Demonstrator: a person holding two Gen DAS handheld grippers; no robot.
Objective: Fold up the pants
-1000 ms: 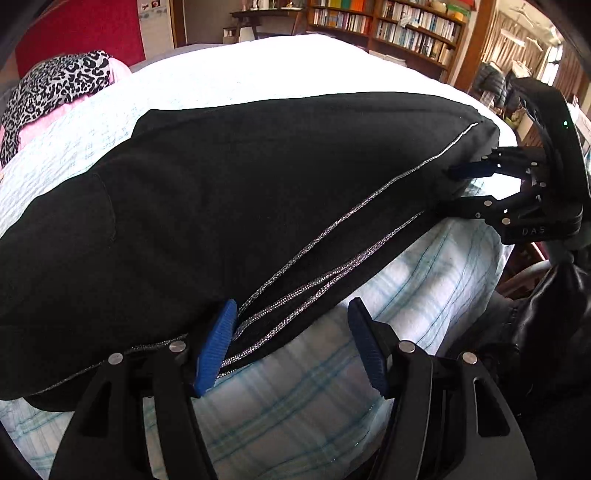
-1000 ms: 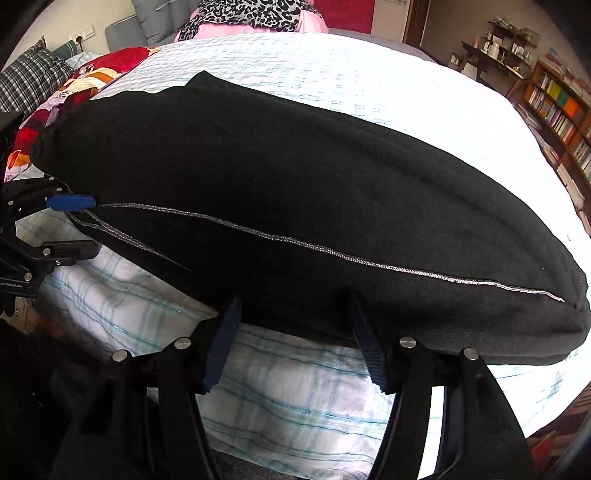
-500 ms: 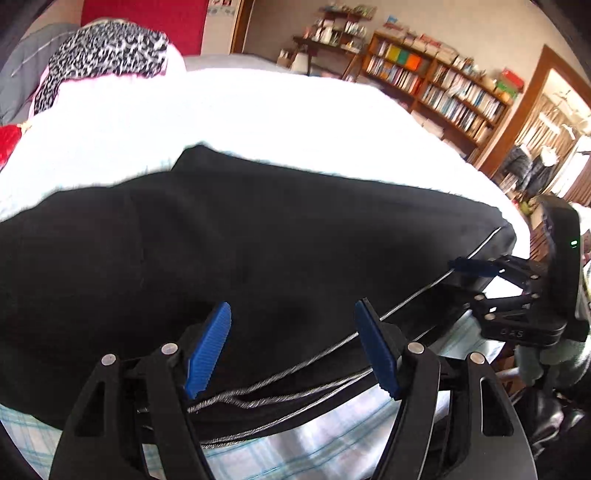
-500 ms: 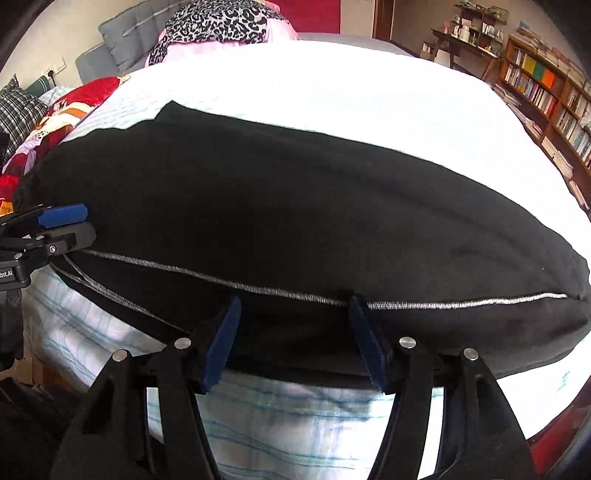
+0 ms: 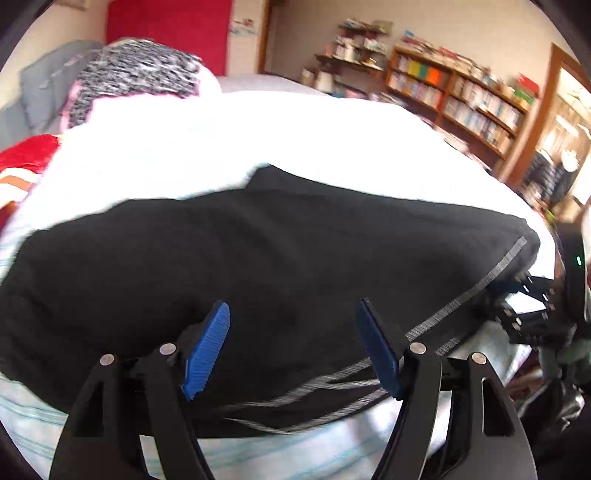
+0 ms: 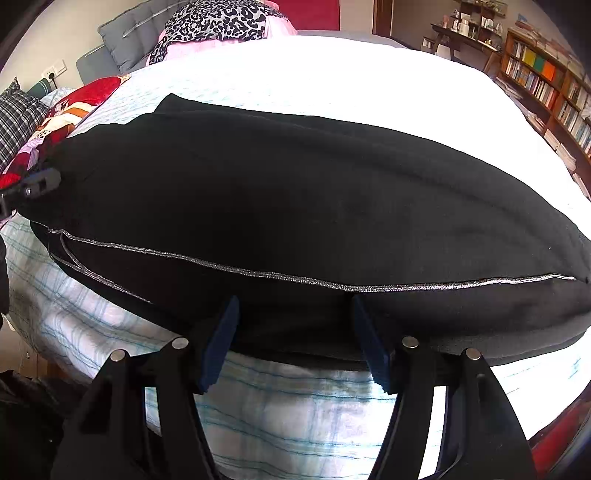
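Note:
Black pants with a silver side stripe lie lengthwise across the bed, one leg folded on the other; they also show in the right wrist view. My left gripper is open, its blue pads over the near edge of the pants at the waist end. My right gripper is open, its pads straddling the near edge toward the cuff end. The right gripper also shows in the left wrist view, at the pants' right end. The left gripper's tip shows at the pants' left end.
The bed has a white and blue checked sheet. A leopard-print pillow and red patterned bedding lie at the head. Bookshelves stand along the far wall beyond the bed's right side.
Both grippers have moved forward over the near edge of the pants, still open. The left view has tilted up and swung toward the head of the bed.

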